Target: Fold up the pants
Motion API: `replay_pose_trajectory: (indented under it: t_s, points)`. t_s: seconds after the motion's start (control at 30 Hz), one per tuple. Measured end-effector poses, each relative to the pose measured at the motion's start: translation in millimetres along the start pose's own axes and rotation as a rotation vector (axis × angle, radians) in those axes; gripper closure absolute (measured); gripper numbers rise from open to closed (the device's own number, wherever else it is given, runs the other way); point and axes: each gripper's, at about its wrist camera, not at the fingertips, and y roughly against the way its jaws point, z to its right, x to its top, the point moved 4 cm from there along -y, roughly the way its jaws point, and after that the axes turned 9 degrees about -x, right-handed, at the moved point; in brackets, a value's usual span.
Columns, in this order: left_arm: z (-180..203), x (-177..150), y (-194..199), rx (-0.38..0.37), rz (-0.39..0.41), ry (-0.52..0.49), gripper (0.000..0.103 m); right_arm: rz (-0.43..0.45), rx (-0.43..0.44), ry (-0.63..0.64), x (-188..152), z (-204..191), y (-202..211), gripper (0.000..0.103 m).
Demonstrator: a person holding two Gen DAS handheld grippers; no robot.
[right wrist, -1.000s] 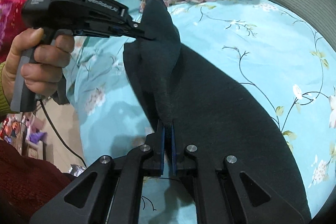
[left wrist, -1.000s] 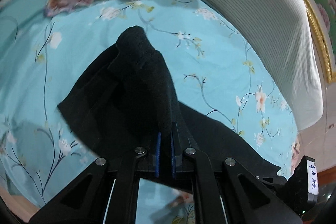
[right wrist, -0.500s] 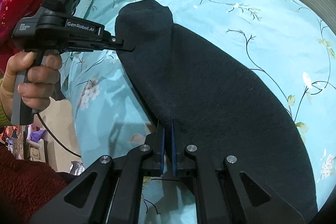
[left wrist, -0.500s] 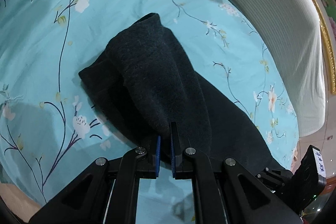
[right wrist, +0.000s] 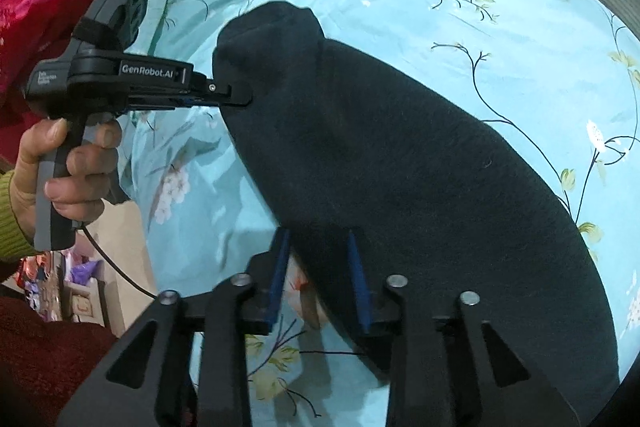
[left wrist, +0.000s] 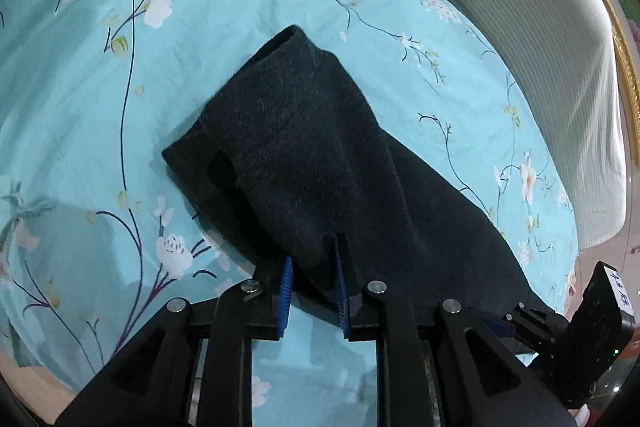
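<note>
**Fold laid down, both grips letting go**

Your left gripper (left wrist: 313, 277) and right gripper (right wrist: 318, 277) have just been opening; the edge of the dark charcoal fleece pants (left wrist: 320, 163) lies loosely between each pair of blue pads, no longer pinched. A second ago you held that edge lifted; now the pants rest doubled over on the turquoise floral bedsheet (left wrist: 100, 107). This fold looks placed, so you can withdraw.

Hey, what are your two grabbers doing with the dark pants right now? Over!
Both grippers, left and right, just opening, pads off cloth. Dark pants folded over, lying on the floral sheet. Nothing in the way.
</note>
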Motion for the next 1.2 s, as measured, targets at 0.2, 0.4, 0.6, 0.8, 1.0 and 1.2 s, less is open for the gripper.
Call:
replay_pose_trajectory:
  t_s: [0.2, 0.4, 0.6, 0.8, 1.0, 1.2]
  points:
    - [-7.0, 7.1, 15.1, 0.009, 0.001, 0.019, 0.060, 0.033, 0.036, -0.040, 5.9, 4.4, 11.9, 0.070]
    - [-23.9, 14.6, 21.0, 0.037, -0.008, 0.102, 0.037, 0.061, 0.030, -0.137, 10.8, 32.6, 23.2, 0.070]
    - [-39.0, 20.9, 14.0, 0.048, -0.046, 0.173, 0.031, 0.087, -0.048, -0.268, 20.5, 85.9, 28.3, 0.070]
    - [-46.1, 30.2, 5.9, 0.076, -0.053, 0.186, 0.031, 0.080, -0.060, -0.382, 36.7, 133.1, 19.3, 0.070]
    - [-49.7, 35.2, -3.6, 0.093, -0.055, 0.163, 0.031, -0.004, -0.054, -0.308, 54.1, 129.4, -16.3, 0.070]
    - [-55.8, 32.2, -14.8, 0.096, -0.052, 0.140, 0.035, -0.133, -0.052, -0.247, 50.8, 114.2, -55.1, 0.069]
